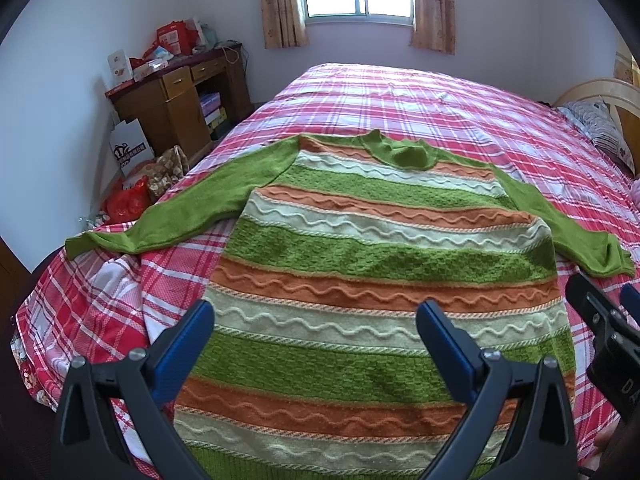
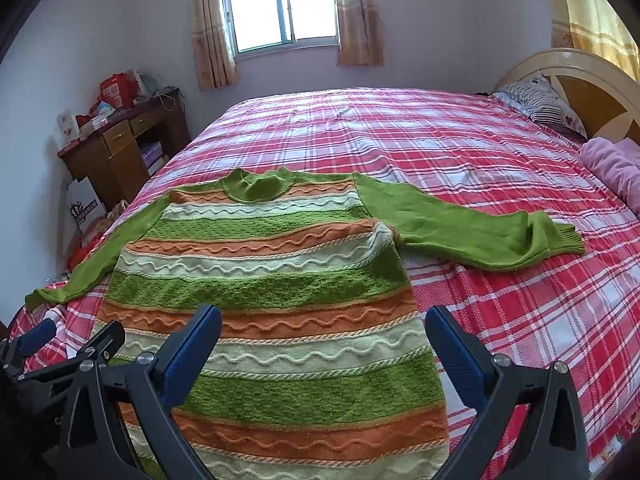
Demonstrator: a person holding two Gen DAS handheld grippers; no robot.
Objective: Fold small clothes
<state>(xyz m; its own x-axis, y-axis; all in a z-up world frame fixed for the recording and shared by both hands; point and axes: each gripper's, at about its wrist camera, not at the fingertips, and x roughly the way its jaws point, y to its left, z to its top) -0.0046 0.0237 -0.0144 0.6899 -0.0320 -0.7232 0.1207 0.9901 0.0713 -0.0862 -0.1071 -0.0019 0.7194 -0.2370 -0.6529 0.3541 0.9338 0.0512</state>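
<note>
Covering most of both views, a bed (image 1: 440, 96) dressed in a red-and-white plaid sheet (image 2: 500, 292) is seen, with broad bare sheet left beyond the sweater toward the window (image 2: 280, 8) and to the right. A striped knit sweater (image 1: 360, 280) in green, orange and cream is laid flat near the bed's near-left corner, collar pointing to the window and both green sleeves spread outward; the left cuff (image 1: 80, 246) is laid right at the bed's left edge, while the right sleeve (image 2: 480, 236) is stretched onto open sheet. A wooden desk (image 1: 176, 108) piled with red boxes is set against the left wall. A curved headboard (image 2: 580, 80), a patterned pillow (image 2: 540, 104) and a pink blanket (image 2: 616, 168) are shown fully only by the right wrist view. The left gripper (image 1: 316, 324) and the right gripper (image 2: 324, 328) are held spread wide above the sweater's lower half, nothing pinched.
</note>
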